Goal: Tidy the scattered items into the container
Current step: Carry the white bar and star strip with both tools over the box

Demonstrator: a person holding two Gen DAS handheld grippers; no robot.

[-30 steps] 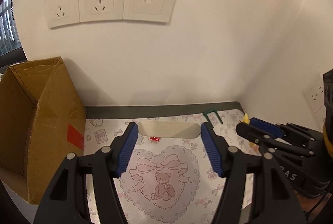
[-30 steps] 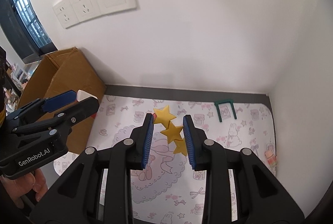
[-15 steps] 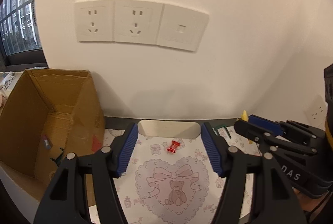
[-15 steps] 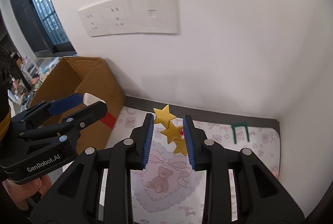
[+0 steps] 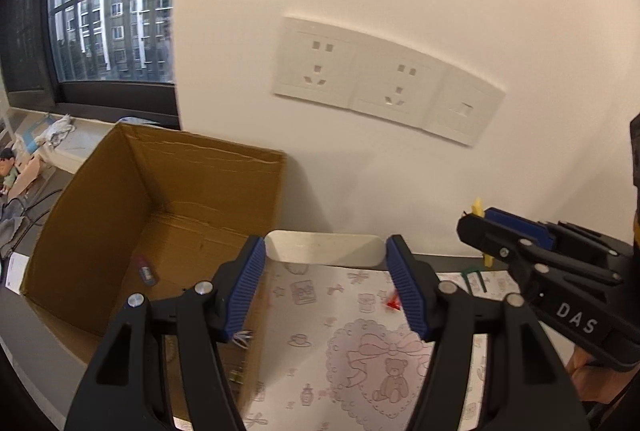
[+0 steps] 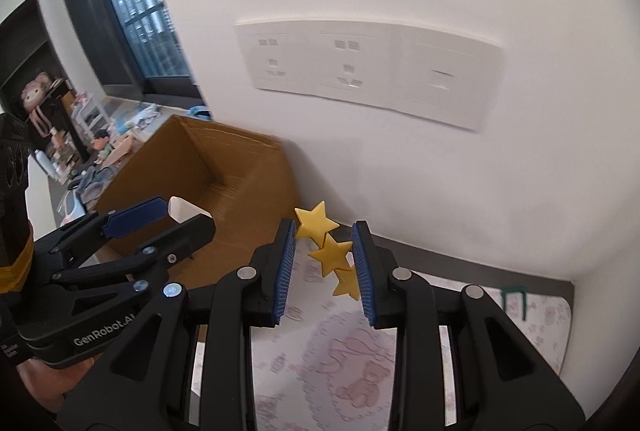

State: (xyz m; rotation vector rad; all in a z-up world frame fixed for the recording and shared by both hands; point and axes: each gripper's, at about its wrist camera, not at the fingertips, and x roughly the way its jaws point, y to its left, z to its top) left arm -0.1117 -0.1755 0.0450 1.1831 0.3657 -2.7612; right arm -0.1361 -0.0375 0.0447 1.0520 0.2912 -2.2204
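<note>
1. Left claw: blue pads clamped across the ends of a flat cream oblong piece, held level above the patterned mat, just right of the cardboard box.
2. Right claw: pads pinched on a yellow three-star clip, which juts up and forward out of the grip; it hangs over the mat, right of the box.
3. On the worktop beyond the claws, loose items remain: a small red piece beside the left claw's right pad, and a green U-shaped piece near the far right corner.
4. Cardboard box: open top, standing to the left against the wall; a few small things lie on its floor, too blurred to name.
5. Step in hand, by my reading: carry both held items over the box and drop them in.
6. To do it well: bring the left claw past the near right wall of the box first, keeping the oblong piece level so it clears the rim.
7. Open only once the item is fully over the opening.
8. Hold the right claw back so the two do not collide, then bring it over.
9. The star clip is held near its lower end and may swing; move smoothly.
</note>
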